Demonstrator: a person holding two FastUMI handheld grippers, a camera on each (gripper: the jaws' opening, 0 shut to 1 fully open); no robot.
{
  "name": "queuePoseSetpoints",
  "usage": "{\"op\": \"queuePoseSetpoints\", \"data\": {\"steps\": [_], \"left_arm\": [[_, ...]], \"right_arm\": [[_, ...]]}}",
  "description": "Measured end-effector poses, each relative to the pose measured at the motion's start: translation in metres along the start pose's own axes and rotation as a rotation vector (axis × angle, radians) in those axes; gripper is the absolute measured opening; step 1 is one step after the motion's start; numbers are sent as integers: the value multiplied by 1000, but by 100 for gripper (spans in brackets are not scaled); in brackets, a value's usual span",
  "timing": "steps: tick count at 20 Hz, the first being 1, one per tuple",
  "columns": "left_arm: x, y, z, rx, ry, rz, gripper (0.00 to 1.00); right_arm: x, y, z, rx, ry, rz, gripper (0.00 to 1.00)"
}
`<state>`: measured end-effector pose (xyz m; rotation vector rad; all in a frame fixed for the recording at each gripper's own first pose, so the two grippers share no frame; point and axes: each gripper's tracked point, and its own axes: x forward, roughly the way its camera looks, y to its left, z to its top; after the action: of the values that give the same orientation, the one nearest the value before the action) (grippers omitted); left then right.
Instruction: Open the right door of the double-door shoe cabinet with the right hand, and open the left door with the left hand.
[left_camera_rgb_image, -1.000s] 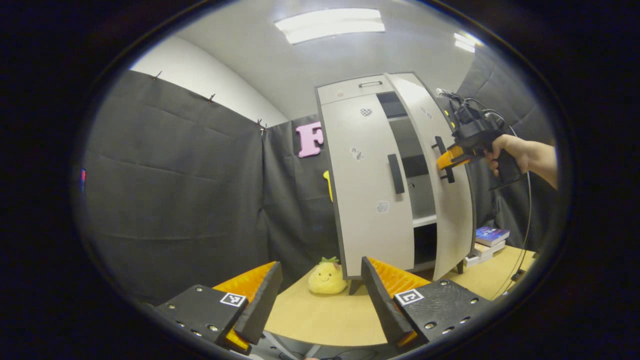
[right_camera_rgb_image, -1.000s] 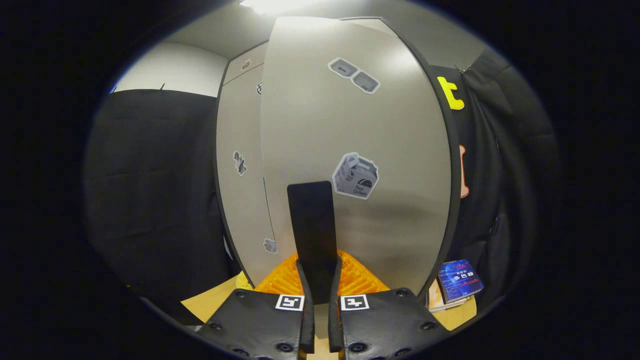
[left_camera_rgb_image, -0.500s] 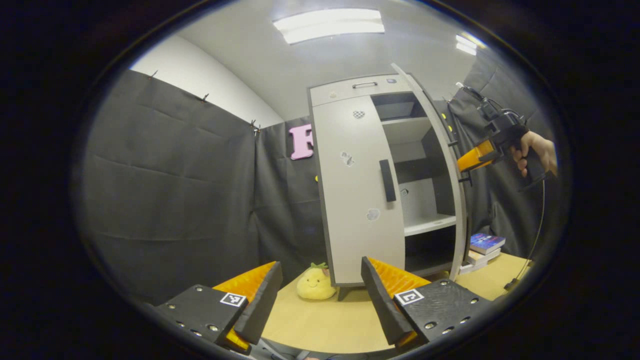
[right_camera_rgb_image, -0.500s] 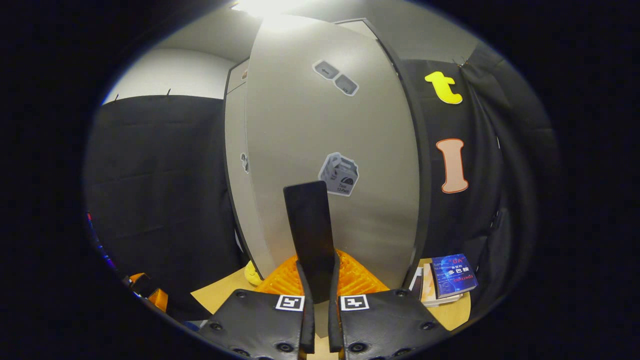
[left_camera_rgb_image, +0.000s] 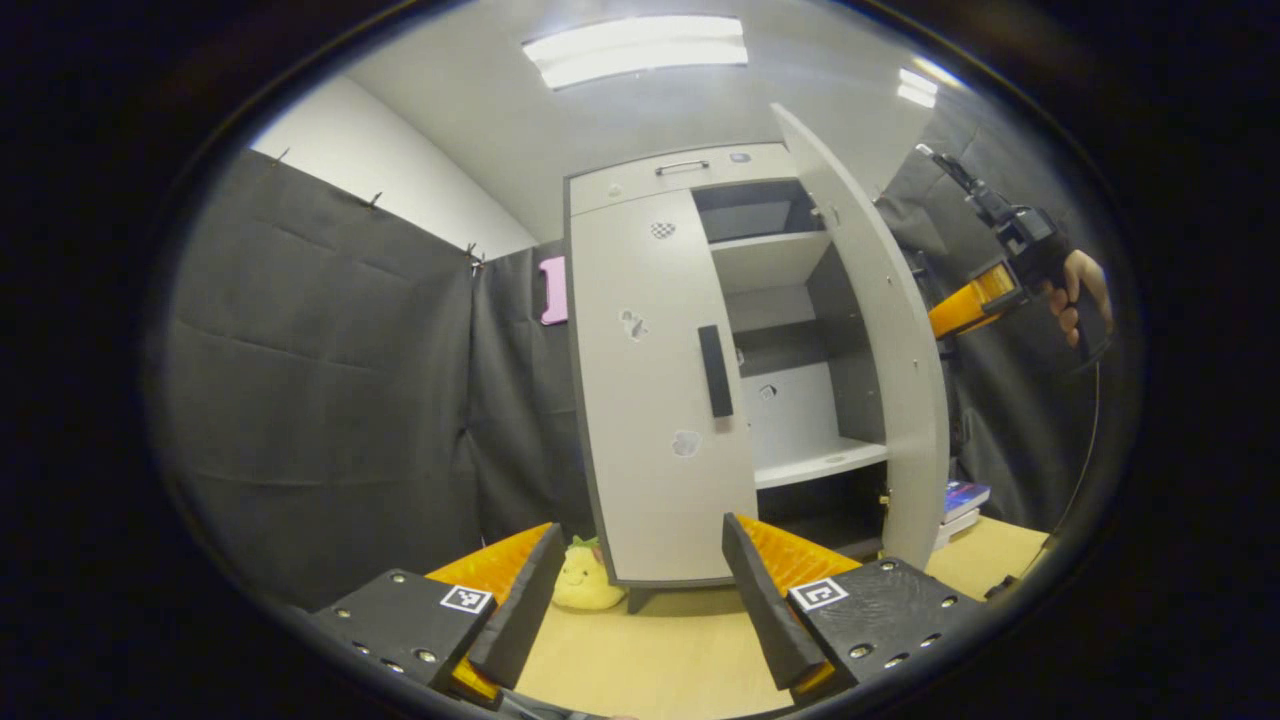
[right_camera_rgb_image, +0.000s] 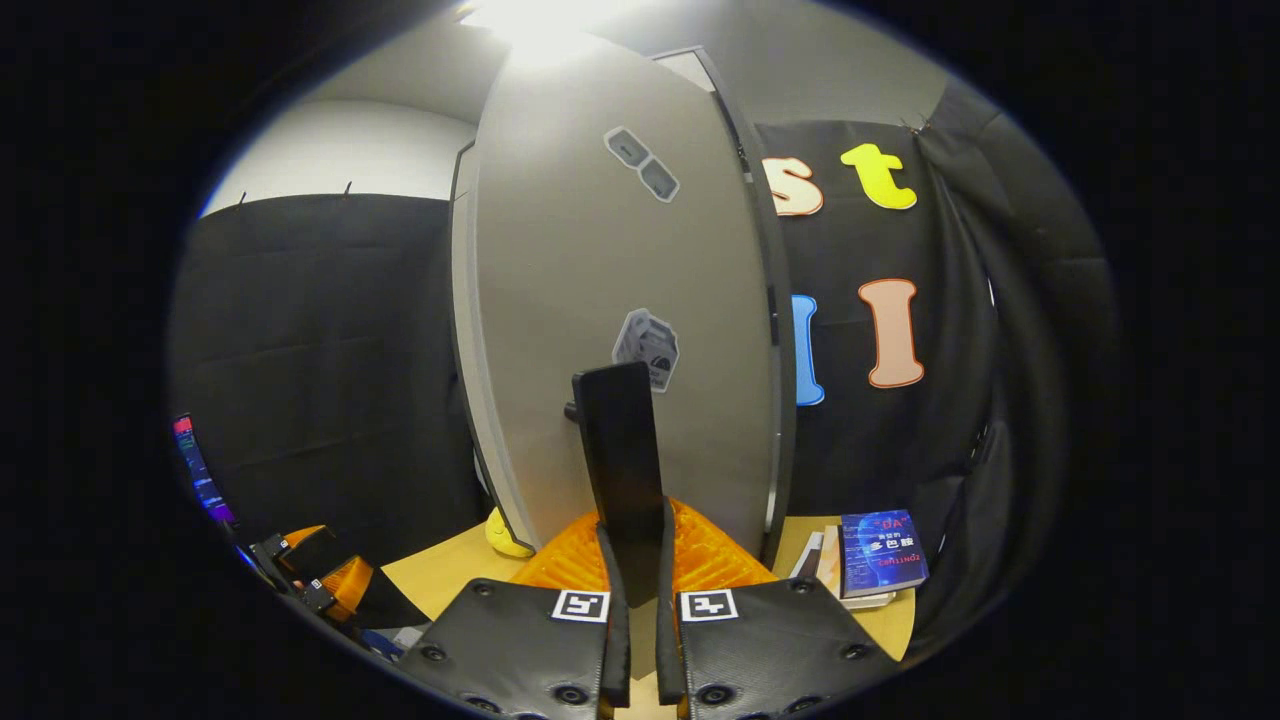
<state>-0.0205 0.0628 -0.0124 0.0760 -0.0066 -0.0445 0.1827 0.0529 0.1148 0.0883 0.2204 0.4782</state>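
The grey shoe cabinet (left_camera_rgb_image: 680, 175) stands on a wooden table. Its left door (left_camera_rgb_image: 655, 420) is closed, with a black handle (left_camera_rgb_image: 714, 371) at its right edge. The right door (left_camera_rgb_image: 895, 330) is swung wide open and bares the shelves (left_camera_rgb_image: 815, 462). In the right gripper view my right gripper (right_camera_rgb_image: 633, 545) is shut on the right door's black handle (right_camera_rgb_image: 622, 450), with the door panel (right_camera_rgb_image: 610, 260) just behind it. The right gripper (left_camera_rgb_image: 965, 310) and the hand (left_camera_rgb_image: 1080, 290) holding it also show beyond that door in the left gripper view. My left gripper (left_camera_rgb_image: 640, 535) is open, low and well short of the left door.
A yellow plush toy (left_camera_rgb_image: 580, 578) sits at the cabinet's left foot. Books (right_camera_rgb_image: 880, 555) are stacked on the table (left_camera_rgb_image: 660, 650) to the right of the cabinet. Black cloth walls surround the booth. The left gripper (right_camera_rgb_image: 330, 585) appears low left in the right gripper view.
The right door has swung from partly ajar to wide open, pulled by my right gripper on its handle. The cabinet has shifted left in the left gripper view.
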Motion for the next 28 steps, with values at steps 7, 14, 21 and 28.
{"op": "queuePoseSetpoints", "data": {"steps": [7,14,21,28], "left_arm": [[0,-1,-1,-23,25,-18,93],[1,-2,-5,-54,56,-19,93],[0,-4,8,-47,58,-24,92],[18,-13,25,-84,55,-70,92]], "right_arm": [[-3,-16,3,-37,-26,-30,12],[-5,-28,4,-51,-42,-61,6],[-10,-34,7,-24,-104,-112,15],[-55,-57,-5,-119,-136,-204,20]]}}
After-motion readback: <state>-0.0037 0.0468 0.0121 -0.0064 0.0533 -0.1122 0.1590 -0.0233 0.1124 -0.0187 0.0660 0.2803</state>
